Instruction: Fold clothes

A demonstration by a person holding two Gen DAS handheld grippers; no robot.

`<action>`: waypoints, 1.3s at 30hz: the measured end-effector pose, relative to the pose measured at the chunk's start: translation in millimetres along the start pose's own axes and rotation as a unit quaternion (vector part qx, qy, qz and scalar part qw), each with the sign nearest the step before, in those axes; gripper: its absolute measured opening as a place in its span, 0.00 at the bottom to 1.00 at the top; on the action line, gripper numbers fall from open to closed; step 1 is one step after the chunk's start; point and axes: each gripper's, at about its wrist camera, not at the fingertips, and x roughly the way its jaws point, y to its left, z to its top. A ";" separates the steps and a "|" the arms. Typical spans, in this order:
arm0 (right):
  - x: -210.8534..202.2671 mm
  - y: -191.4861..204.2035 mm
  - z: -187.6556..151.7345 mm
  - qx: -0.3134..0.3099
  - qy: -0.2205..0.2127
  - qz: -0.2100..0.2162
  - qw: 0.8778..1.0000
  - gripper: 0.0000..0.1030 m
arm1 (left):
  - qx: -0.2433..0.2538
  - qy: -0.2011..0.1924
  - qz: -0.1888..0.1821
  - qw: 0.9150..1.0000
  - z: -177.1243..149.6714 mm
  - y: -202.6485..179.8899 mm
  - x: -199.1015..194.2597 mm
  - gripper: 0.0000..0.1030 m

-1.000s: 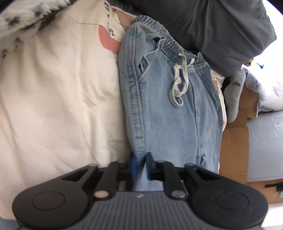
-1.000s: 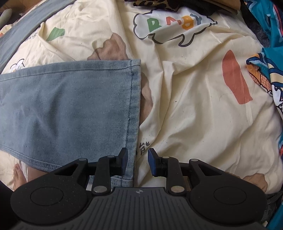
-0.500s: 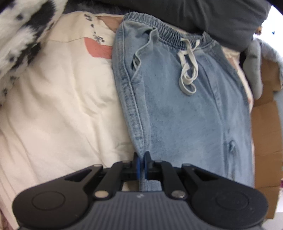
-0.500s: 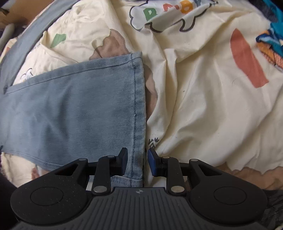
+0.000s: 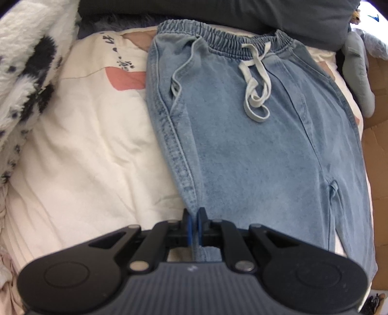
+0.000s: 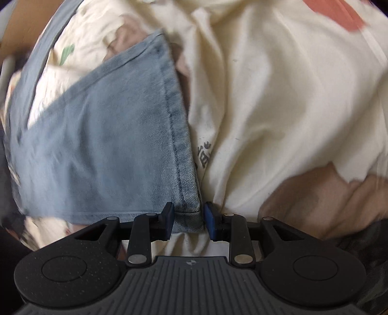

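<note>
A: Where are the jeans (image 5: 254, 150) found?

B: They are laid flat on the cream bedsheet (image 5: 80, 155), front side up. The elastic waistband (image 5: 223, 47) and the white drawstring (image 5: 254, 97) are seen at the far end of the left wrist view, against a dark grey cover (image 5: 218, 12). The leg hem (image 6: 177, 135) is seen in the right wrist view.

A: How are they held?

B: The side seam is pinched by the left gripper (image 5: 193, 226), whose blue pads are shut on a thin ridge of denim. The right gripper (image 6: 188, 221) is not closed: the hem corner is seen between its pads, with a gap left on each side.

A: Which way does the long axis run?

B: From the left gripper it is carried straight ahead to the waistband, and the leg runs back beneath the gripper and out of view. From the right gripper the hem edge is stretched straight ahead, with the leg spread to its left.

A: What is the coming move judged to turn on?

B: The hem corner is likely to be clamped first, since the right gripper is the nearer one. The fold is then probably made along that axis, hem toward waistband.
</note>
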 end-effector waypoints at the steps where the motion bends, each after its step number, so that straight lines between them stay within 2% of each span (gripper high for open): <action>1: -0.1 -2.3 0.0 0.007 0.003 0.001 1.000 0.33 | 0.001 0.001 0.003 1.000 0.0 -1.0 0.0 0.05; 3: -0.2 -5.6 0.0 0.011 0.013 -0.005 1.000 0.33 | 0.004 0.002 0.006 1.000 -0.5 -2.0 -0.2 0.05; 6: 1.9 -11.5 -3.4 0.041 0.016 0.013 0.999 0.35 | 0.000 0.004 0.008 1.000 -0.4 -0.7 0.5 0.05; 8: 6.4 -10.2 -8.2 0.054 0.014 0.022 0.998 0.44 | -0.004 0.005 0.008 1.000 0.1 0.2 1.3 0.05; 13: 11.8 -10.4 -12.9 0.083 0.005 0.033 0.996 0.51 | -0.001 0.012 0.011 1.000 2.3 -0.4 3.5 0.05; 19: -7.6 -15.6 -10.1 0.089 0.000 0.067 0.994 0.50 | 0.000 0.015 0.006 1.000 2.7 2.5 5.7 0.05; 26: -21.1 -16.9 -8.5 0.095 -0.004 0.138 0.986 0.49 | -0.001 0.016 0.001 1.000 2.0 5.8 6.0 0.05; 30: -16.3 -10.9 -9.2 0.088 0.001 0.143 0.986 0.49 | -0.004 0.015 -0.001 1.000 -0.8 5.3 5.9 0.06; 33: -4.4 -10.8 -8.6 0.095 0.001 0.124 0.988 0.48 | -0.005 0.014 -0.001 1.000 -1.2 5.9 6.9 0.05; 36: 8.4 -7.4 -6.5 0.091 0.016 0.087 0.992 0.31 | -0.009 0.014 -0.003 1.000 -1.3 7.2 7.7 0.06; 37: 12.4 -4.5 -5.0 0.086 0.021 0.074 0.993 0.21 | -0.010 0.014 -0.004 1.000 -1.6 7.9 7.9 0.06; 38: 14.9 -1.6 -3.6 0.080 0.024 0.067 0.994 0.15 | -0.013 0.013 -0.007 1.000 -1.6 9.5 8.7 0.06; 39: 15.7 0.5 -2.3 0.078 0.025 0.065 0.995 0.14 | -0.016 0.013 -0.010 1.000 -1.6 11.0 9.4 0.06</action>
